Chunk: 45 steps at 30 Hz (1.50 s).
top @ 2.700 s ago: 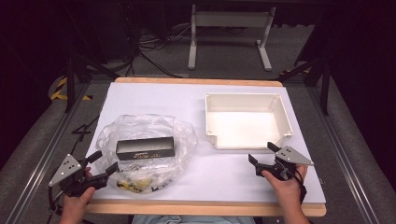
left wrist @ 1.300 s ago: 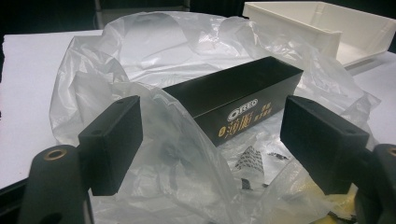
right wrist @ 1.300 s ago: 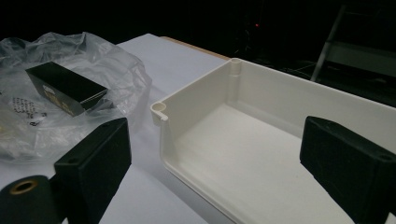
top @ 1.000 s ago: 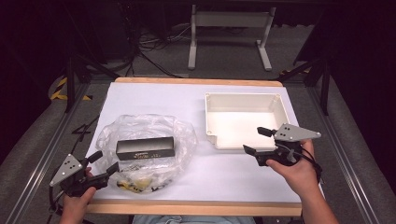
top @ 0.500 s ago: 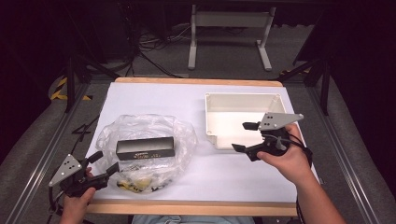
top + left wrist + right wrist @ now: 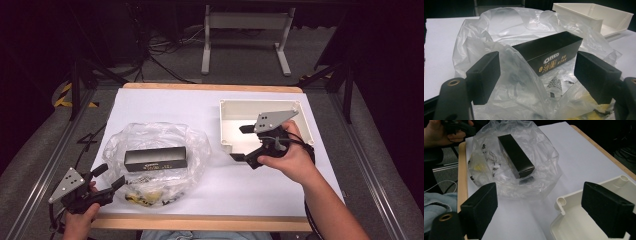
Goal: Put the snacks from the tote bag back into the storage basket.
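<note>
A black Oreo box (image 6: 155, 158) lies inside a crumpled clear plastic bag (image 6: 195, 145) on the left half of the white table. My left gripper (image 6: 110, 176) rests open at the bag's near left edge. In the left gripper view its jaws flank the bag (image 6: 499, 30) and the box (image 6: 549, 52) without pressing on them. My right gripper (image 6: 242, 143) hovers over the near left corner of the white tray (image 6: 260, 102). Its jaws have just been opening, with nothing between them. The right gripper view looks past the tray's rim (image 6: 564, 202) toward the box (image 6: 515, 155).
Small printed and yellow packets (image 6: 137, 196) lie in the bag beside the box. The table's wooden front edge (image 6: 200, 222) runs close to both hands. A metal stand (image 6: 245, 30) is on the floor beyond the table.
My right gripper has moved up and to the left from the table's front right, ending above the tray's near left corner, and its jaws stand wider. The left gripper has kept still.
</note>
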Each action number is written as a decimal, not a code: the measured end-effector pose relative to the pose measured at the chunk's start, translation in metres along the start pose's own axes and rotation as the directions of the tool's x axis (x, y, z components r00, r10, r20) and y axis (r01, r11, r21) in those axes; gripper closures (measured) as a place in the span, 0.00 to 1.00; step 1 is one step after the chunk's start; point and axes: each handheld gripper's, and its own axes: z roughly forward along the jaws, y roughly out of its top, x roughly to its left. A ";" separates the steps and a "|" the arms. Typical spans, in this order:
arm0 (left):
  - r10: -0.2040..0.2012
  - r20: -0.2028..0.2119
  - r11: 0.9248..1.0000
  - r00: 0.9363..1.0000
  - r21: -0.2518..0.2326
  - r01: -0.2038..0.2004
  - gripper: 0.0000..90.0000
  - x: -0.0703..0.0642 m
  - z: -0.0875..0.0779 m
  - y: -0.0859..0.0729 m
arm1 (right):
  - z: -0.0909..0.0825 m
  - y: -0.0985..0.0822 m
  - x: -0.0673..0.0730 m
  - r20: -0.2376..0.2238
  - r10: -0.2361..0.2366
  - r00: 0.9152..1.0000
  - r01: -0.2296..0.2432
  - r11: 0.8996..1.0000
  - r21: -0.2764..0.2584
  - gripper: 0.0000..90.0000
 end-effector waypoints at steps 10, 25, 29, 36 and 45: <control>0.004 0.002 1.000 1.000 0.003 -0.004 0.24 0.000 0.001 0.001 | 0.021 0.025 -0.006 -0.079 -0.023 0.997 0.021 0.999 -0.024 0.07; 0.001 0.003 1.000 1.000 -0.013 -0.001 0.24 0.001 0.001 0.001 | 0.066 0.058 -0.002 -0.145 -0.091 0.985 0.081 0.994 -0.072 0.15; 0.005 0.006 1.000 1.000 -0.011 -0.005 0.24 0.002 -0.001 0.002 | 0.077 0.063 -0.005 -0.145 -0.110 0.983 0.103 0.993 -0.059 0.19; 0.004 0.011 1.000 1.000 -0.022 -0.004 0.24 0.001 0.001 0.002 | 0.108 0.068 -0.006 -0.155 -0.185 0.970 0.185 0.983 -0.018 0.30; 0.004 0.017 1.000 1.000 -0.023 -0.004 0.24 0.002 0.002 0.003 | 0.148 0.066 -0.006 -0.193 -0.232 0.953 0.241 0.970 0.022 0.31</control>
